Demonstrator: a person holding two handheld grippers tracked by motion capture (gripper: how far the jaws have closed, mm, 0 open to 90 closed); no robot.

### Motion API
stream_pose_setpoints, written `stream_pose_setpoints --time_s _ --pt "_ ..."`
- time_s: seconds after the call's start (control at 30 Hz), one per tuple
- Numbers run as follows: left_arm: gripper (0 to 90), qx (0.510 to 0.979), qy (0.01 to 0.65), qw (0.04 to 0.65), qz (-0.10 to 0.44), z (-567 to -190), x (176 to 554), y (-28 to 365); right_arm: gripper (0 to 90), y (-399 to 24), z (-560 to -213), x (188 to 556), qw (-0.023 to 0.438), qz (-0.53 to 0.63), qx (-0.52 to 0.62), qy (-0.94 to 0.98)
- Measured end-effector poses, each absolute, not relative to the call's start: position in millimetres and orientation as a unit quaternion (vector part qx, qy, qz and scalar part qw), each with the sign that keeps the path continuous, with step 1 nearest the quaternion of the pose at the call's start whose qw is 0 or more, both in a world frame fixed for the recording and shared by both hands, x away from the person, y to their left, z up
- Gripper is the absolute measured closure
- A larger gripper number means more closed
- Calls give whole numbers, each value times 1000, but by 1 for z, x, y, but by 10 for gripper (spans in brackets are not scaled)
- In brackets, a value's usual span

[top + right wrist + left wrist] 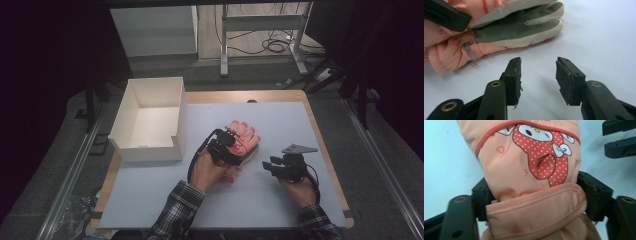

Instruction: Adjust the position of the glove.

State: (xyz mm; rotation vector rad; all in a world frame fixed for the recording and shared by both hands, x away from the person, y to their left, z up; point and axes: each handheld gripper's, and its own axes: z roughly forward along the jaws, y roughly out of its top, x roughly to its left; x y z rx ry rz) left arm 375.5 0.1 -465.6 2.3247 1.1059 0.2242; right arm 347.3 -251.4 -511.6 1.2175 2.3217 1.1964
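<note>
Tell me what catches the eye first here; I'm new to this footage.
A pink glove with a cartoon print lies mid-table, and the left gripper is clamped across its cuff. To its right the right gripper hovers open over the pale mat. A white open box sits at the table's left.

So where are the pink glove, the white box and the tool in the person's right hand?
pink glove (524, 177), left gripper view, on its printed back.
white box (122, 117), high view, on its left wall.
right gripper (538, 75), right gripper view, midway between its open fingertips.
</note>
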Motion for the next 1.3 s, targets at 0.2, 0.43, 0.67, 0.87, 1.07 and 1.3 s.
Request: stream_pose_setpoints --time_s 0.2,0.43,0.67,0.87,1.07,1.3 --pt "74 862 420 269 91 -459 370 8 551 -255 -512 346 130 413 423 796" --pt "6 865 436 238 70 -485 373 4 547 -255 -513 345 128 415 423 795" --pt "25 869 437 226 61 -509 375 -4 538 -262 -515 344 130 414 431 791" --pt "74 875 427 221 55 -517 376 -7 535 -268 -519 343 129 416 440 785" --pt "176 882 416 210 69 -514 373 -11 533 -273 -524 341 126 420 449 778" --pt "345 884 403 228 66 -511 369 -11 532 -284 -526 339 138 417 464 770"
